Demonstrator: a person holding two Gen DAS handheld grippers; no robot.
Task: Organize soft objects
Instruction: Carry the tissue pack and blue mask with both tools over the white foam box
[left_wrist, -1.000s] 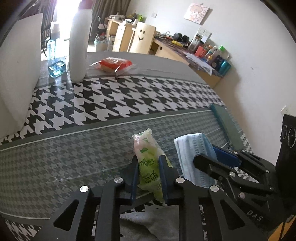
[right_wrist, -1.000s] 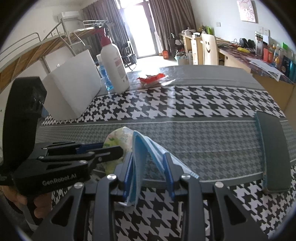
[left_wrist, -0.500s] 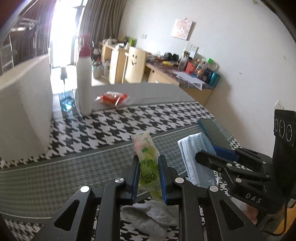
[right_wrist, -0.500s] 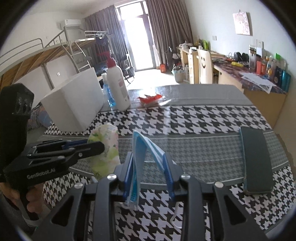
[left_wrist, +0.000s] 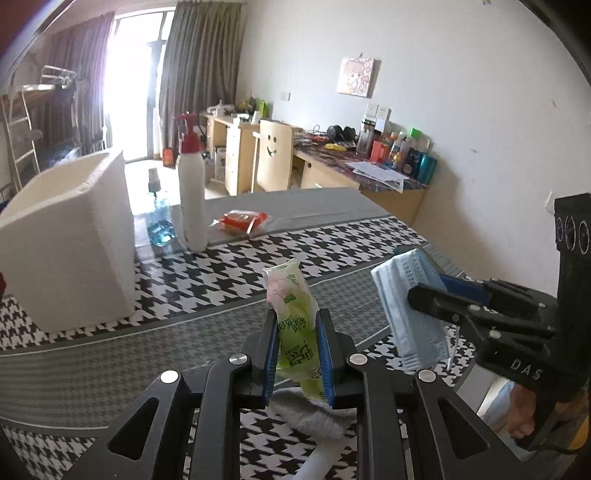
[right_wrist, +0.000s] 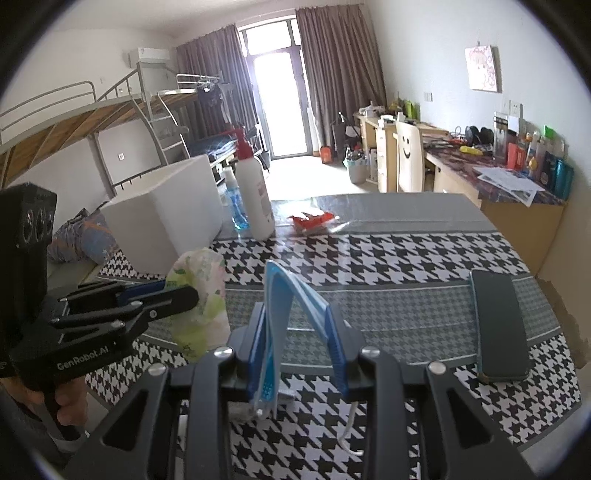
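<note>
Left hand-held gripper (left_wrist: 297, 354) clamped on green tissue pack (left_wrist: 293, 317), held above the counter (left_wrist: 110, 354); pack's long axis runs along the fingers, free end pointing up and away toward the far side. Right hand-held gripper (right_wrist: 299, 343) clamped on folded blue face mask (right_wrist: 286, 295), fold edge up, loose ends hanging down. Mask sits right of the pack. White box (left_wrist: 70, 240) far left, phone (right_wrist: 498, 325) on the right.

- Daylight floods in through the balcony door (right_wrist: 280, 103), blown out white in both views
- Glare streaks the worktop (right_wrist: 388, 218) near it
- Fisheye edges curve and darken to black
</note>
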